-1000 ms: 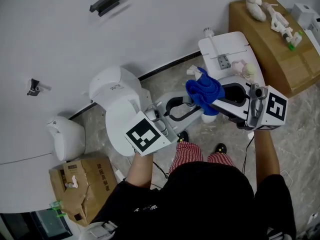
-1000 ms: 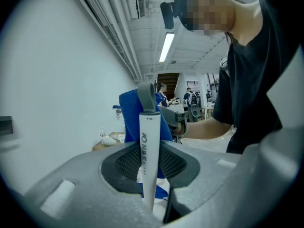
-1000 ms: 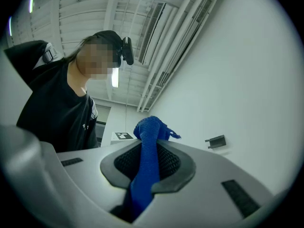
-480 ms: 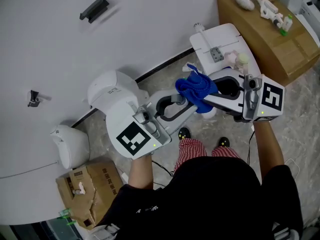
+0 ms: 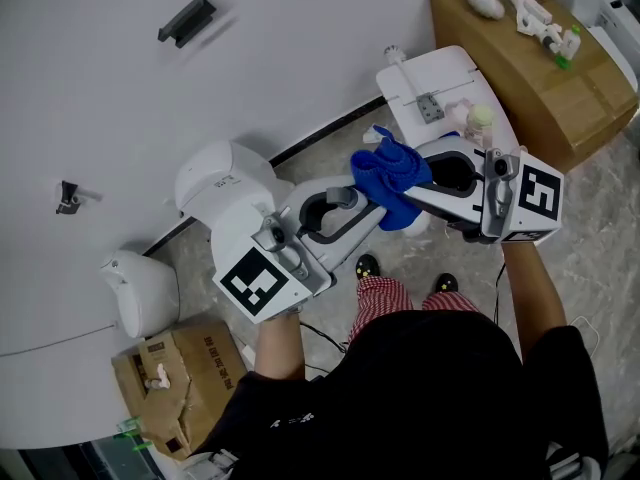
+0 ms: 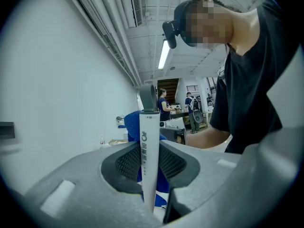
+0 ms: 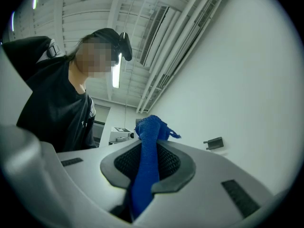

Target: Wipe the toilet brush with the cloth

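My left gripper point(image 5: 352, 208) is shut on the toilet brush's white handle point(image 6: 147, 146), which stands up between the pads in the left gripper view. A grey tip tops the handle. My right gripper point(image 5: 428, 186) is shut on the blue cloth point(image 5: 390, 183), and a strip of that cloth point(image 7: 145, 175) runs through its pads. In the head view the bunched cloth covers the brush just beyond the left gripper's tips, so the brush's far end is hidden. The blue cloth point(image 6: 130, 127) also shows behind the handle.
A white toilet point(image 5: 235, 193) stands below the left gripper. A white cabinet top point(image 5: 445, 73) and a cardboard box point(image 5: 530, 68) with small items lie beyond the right gripper. Another cardboard box point(image 5: 175, 368) and a white bin point(image 5: 140, 288) are at lower left.
The left gripper has drawn back a little toward the person, away from the cloth. The right gripper with the cloth has shifted slightly left. Both grips are unchanged.
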Available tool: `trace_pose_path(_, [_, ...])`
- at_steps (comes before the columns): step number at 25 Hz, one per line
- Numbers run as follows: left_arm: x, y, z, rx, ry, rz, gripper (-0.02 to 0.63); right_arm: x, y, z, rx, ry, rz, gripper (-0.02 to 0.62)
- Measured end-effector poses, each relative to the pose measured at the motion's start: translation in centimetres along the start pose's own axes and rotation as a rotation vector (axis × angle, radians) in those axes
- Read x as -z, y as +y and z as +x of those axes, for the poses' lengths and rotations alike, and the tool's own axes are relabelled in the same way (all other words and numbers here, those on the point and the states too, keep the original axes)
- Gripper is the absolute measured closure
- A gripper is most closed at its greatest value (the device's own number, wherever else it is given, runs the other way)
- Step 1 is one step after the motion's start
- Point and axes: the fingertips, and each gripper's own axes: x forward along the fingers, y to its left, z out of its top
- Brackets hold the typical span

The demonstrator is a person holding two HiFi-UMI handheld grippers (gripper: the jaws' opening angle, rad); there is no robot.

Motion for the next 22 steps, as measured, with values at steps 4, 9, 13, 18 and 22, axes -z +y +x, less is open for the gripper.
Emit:
trace_pose_path(4, [-0.2,0.2,-0.1,-0.006,0.002,0.003,0.515,0.1,-0.3,-0.1,0.010,-0.017,0.012,0.532])
trace_pose_path(9, [-0.8,0.7,-0.2,-0.026,-0.008,0.013,0.515,0.1,-0.7,-0.2,0.026,-0.023,0.011,0.532])
trace_pose_path(13, [-1.1,1.0,-0.1,-0.038,-0.012,0.019,0.515,0.1,-1.0,-0.4,0.039,-0.033,0.014,0.532])
trace_pose_path(18, [-1.5,1.3,-0.5,-0.052,-0.038,0.004,0.515,0.9,-1.1,-0.5,0.055,-0.035,0.035,0.531])
trace_pose_path(22, [-1.8,1.3,-0.8,-0.061,-0.053,0.008,0.515,1.7,-1.0,-0.7,0.054,-0.028,0.045,0.532])
